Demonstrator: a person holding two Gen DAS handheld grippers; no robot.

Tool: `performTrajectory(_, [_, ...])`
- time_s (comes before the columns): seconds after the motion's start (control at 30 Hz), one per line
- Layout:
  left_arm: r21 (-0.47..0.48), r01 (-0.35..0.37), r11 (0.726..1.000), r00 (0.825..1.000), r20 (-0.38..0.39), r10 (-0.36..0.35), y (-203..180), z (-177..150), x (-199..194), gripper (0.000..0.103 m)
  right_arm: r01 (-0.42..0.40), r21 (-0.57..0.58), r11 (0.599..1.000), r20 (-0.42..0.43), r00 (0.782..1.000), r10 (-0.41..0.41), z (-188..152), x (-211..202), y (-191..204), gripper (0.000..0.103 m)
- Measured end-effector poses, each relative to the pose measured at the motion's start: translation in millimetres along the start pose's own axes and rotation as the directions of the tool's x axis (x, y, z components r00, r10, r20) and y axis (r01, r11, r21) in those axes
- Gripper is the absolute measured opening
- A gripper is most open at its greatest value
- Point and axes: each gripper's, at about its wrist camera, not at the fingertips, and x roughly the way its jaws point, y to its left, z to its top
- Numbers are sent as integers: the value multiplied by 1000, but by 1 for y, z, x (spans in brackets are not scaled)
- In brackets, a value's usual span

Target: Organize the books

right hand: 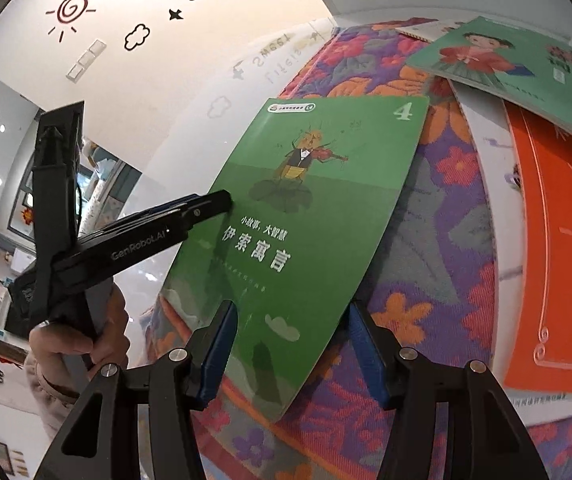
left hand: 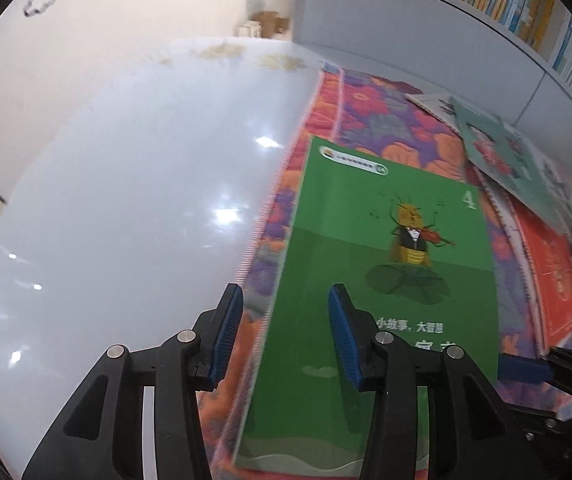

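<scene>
A green book with a violin-playing insect and a "4" on its cover (left hand: 386, 280) (right hand: 318, 208) lies on a floral cloth (right hand: 426, 248). My left gripper (left hand: 286, 320) stands open. The book's left edge runs between its blue pads, and neither pad presses on it. In the right wrist view the left gripper's tip (right hand: 224, 200) rests against that same edge. My right gripper (right hand: 292, 340) is open and straddles the book's near corner without clamping it. Its blue pad (left hand: 522, 368) shows by the book's right edge in the left wrist view.
A teal book with a girl on it (right hand: 498, 60) overlaps an orange book (right hand: 558, 240) and white ones to the right. The cloth lies on a glossy white table (left hand: 126, 200). A full bookshelf (left hand: 526, 8) stands behind. A person's hand (right hand: 70, 344) holds the left gripper.
</scene>
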Motion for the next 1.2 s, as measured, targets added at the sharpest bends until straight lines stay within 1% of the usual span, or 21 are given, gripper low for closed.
performTrajectory(0.1, [-4, 36, 999, 999, 19, -35, -7, 0, -15, 42, -20, 8, 1000, -5, 1000, 20, -8, -9, 0, 56])
performTrajectory(0.2, [4, 46, 999, 997, 66, -46, -21, 6, -35, 42, -12, -8, 1000, 19, 1000, 12, -12, -28, 2, 56])
performTrajectory(0.33, [34, 78, 996, 987, 140, -82, -51, 14, -65, 42, 4, -10, 1000, 99, 995, -3, -16, -74, -2, 56])
performTrajectory(0.43, [69, 112, 991, 977, 176, -123, -81, 22, -85, 42, 29, -2, 1000, 172, 985, -29, -20, -118, -13, 56])
performTrajectory(0.5, [96, 145, 985, 968, 190, -161, -105, 29, -98, 42, 48, 17, 999, 224, 973, -50, -24, -153, -26, 56])
performTrajectory(0.57, [129, 159, 979, 961, 206, -184, -134, 36, -107, 42, 65, 37, 997, 275, 959, -73, -30, -187, -40, 56])
performTrajectory(0.67, [182, 181, 967, 946, 235, -221, -184, 41, -121, 42, 112, 84, 990, 353, 926, -134, -44, -244, -68, 56])
performTrajectory(0.77, [219, 231, 948, 930, 237, -282, -240, 39, -133, 42, 140, 143, 980, 418, 889, -188, -61, -297, -102, 56])
performTrajectory(0.83, [227, 263, 938, 923, 222, -313, -266, 36, -132, 42, 170, 197, 965, 440, 865, -242, -73, -328, -132, 56])
performTrajectory(0.9, [227, 307, 924, 916, 191, -352, -298, 32, -125, 42, 180, 240, 954, 448, 851, -274, -74, -346, -157, 56])
performTrajectory(0.97, [221, 345, 912, 911, 157, -382, -328, 27, -111, 42, 184, 290, 939, 452, 838, -304, -77, -364, -191, 56])
performTrajectory(1.03, [216, 358, 908, 912, 129, -390, -354, 20, -94, 42, 187, 330, 925, 459, 825, -330, -77, -371, -221, 56])
performTrajectory(1.1, [214, 369, 904, 912, 105, -397, -376, 12, -75, 42, 190, 347, 918, 463, 817, -344, -74, -375, -243, 56])
performTrajectory(1.2, [220, 373, 902, 916, 71, -396, -402, -2, -46, 42, 220, 354, 909, 456, 808, -373, -67, -364, -278, 56])
